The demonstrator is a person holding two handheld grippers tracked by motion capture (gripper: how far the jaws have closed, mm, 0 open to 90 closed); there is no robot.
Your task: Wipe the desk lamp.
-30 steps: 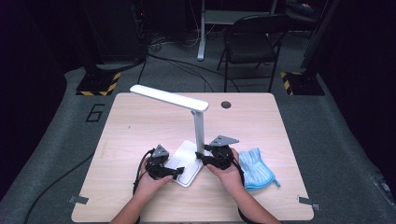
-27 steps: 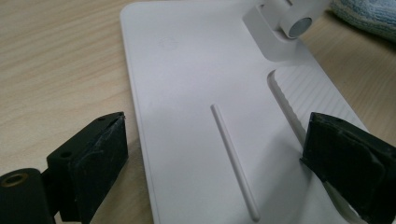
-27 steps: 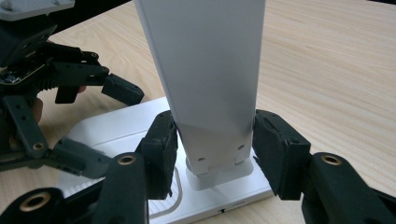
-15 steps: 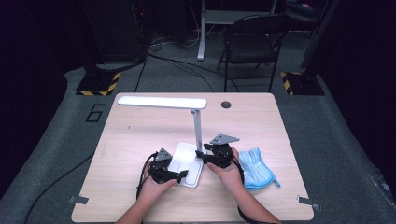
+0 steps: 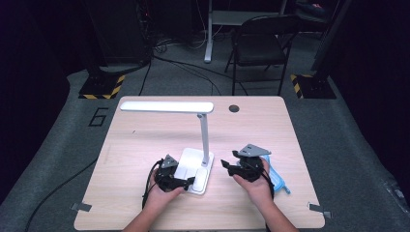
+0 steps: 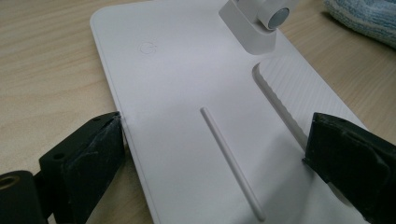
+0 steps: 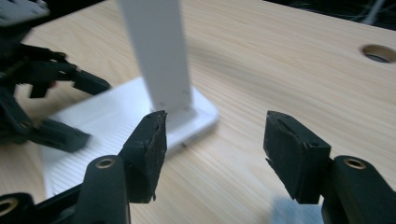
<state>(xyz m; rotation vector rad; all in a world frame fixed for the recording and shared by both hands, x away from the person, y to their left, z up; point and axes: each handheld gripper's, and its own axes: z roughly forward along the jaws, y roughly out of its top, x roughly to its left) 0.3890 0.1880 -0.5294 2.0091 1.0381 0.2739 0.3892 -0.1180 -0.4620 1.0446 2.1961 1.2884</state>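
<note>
A white desk lamp stands mid-table, with a flat base, a leaning stem and a long level head. My left gripper is at the base's near end, jaws spread wide. In the left gripper view they straddle the base: the left pad touches its edge, the right jaw sits at the ribbed side. My right gripper hovers just right of the stem, open and holding nothing. In the right gripper view the stem rises just beyond its left jaw.
A blue cloth lies under and behind the right hand. The table has a cable hole at its far edge. A folding chair and floor cables sit beyond the table.
The lamp head has swung from a slant to lie level and farther left. The right gripper has drawn back a little to the right, off the stem. The left gripper stays at the base.
</note>
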